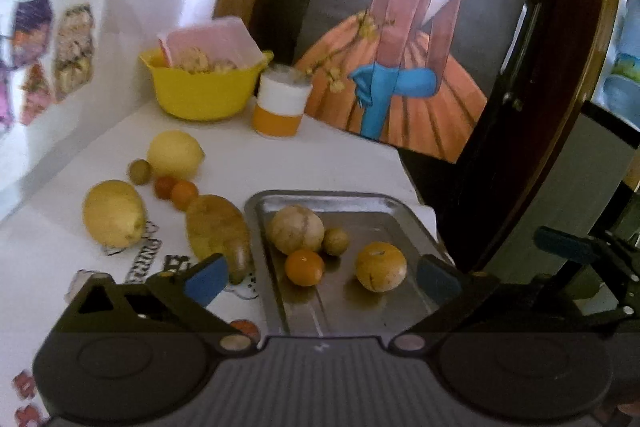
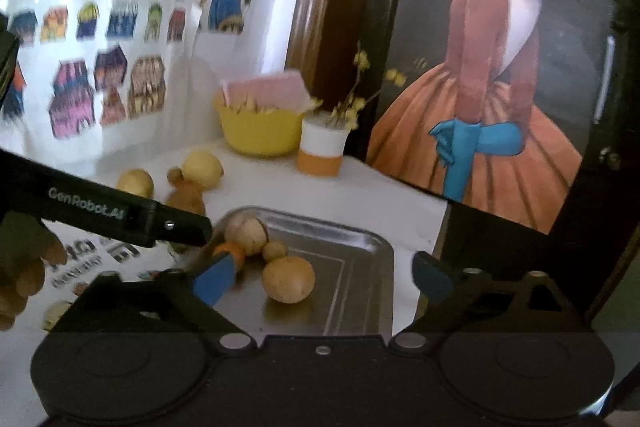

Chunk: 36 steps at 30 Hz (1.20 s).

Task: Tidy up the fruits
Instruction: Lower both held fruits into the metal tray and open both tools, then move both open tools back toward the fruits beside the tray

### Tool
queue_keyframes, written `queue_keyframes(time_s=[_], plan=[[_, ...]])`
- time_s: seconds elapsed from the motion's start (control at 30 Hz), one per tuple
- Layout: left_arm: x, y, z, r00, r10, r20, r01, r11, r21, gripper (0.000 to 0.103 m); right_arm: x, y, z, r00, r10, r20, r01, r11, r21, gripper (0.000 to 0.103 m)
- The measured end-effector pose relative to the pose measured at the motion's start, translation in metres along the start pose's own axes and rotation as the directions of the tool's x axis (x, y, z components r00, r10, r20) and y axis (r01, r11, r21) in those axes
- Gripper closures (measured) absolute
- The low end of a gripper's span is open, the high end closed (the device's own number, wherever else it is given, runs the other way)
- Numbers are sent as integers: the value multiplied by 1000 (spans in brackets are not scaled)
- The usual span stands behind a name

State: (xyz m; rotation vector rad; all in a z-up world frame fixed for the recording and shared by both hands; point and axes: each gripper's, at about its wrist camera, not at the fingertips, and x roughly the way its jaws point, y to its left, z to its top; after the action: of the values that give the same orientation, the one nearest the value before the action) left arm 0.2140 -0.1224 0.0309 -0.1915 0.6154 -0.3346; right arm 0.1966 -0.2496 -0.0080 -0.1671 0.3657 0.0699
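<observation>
A metal tray (image 1: 360,203) (image 2: 360,239) lies on the white table. In it sit a pale round fruit (image 1: 295,229) (image 2: 245,235), a small brown fruit (image 1: 335,241) (image 2: 274,251), an orange (image 1: 304,267) (image 2: 230,251) and a tan round fruit (image 1: 380,267) (image 2: 288,279). Left of the tray lie two lemons (image 1: 114,213) (image 1: 176,154), a potato-like brown fruit (image 1: 220,233), two small orange fruits (image 1: 176,189) and a small brown one (image 1: 139,171). My left gripper (image 1: 320,279) hangs open over the tray's near end, holding nothing. My right gripper (image 2: 320,279) is open above the tray, empty.
At the back stand a yellow bowl (image 1: 204,91) (image 2: 260,133) with a pink lid, and an orange-and-white cup (image 1: 280,107) (image 2: 322,151). A large framed painting (image 1: 420,47) leans at the right. The left gripper's arm (image 2: 120,215) and a hand (image 2: 24,267) cross the right wrist view.
</observation>
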Motion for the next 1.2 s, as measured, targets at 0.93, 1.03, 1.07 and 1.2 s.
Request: queue_keyframes(time_s=[0.93, 1.03, 1.07, 1.2], plan=[[-155, 62, -88, 980, 187, -70, -182, 981, 67, 0, -115, 102, -47, 953, 215, -211, -191, 973, 127, 1], [-154, 76, -87, 948, 286, -138, -275, 957, 93, 0, -113, 117, -42, 938, 266, -222, -247, 963, 110, 1], [-153, 81, -86, 938, 313, -150, -302, 949, 94, 0, -111, 122, -39, 932, 284, -226, -268, 958, 101, 1], [-156, 95, -78, 922, 357, -148, -347, 933, 92, 0, -101, 132, -22, 918, 326, -225, -318, 945, 74, 1]])
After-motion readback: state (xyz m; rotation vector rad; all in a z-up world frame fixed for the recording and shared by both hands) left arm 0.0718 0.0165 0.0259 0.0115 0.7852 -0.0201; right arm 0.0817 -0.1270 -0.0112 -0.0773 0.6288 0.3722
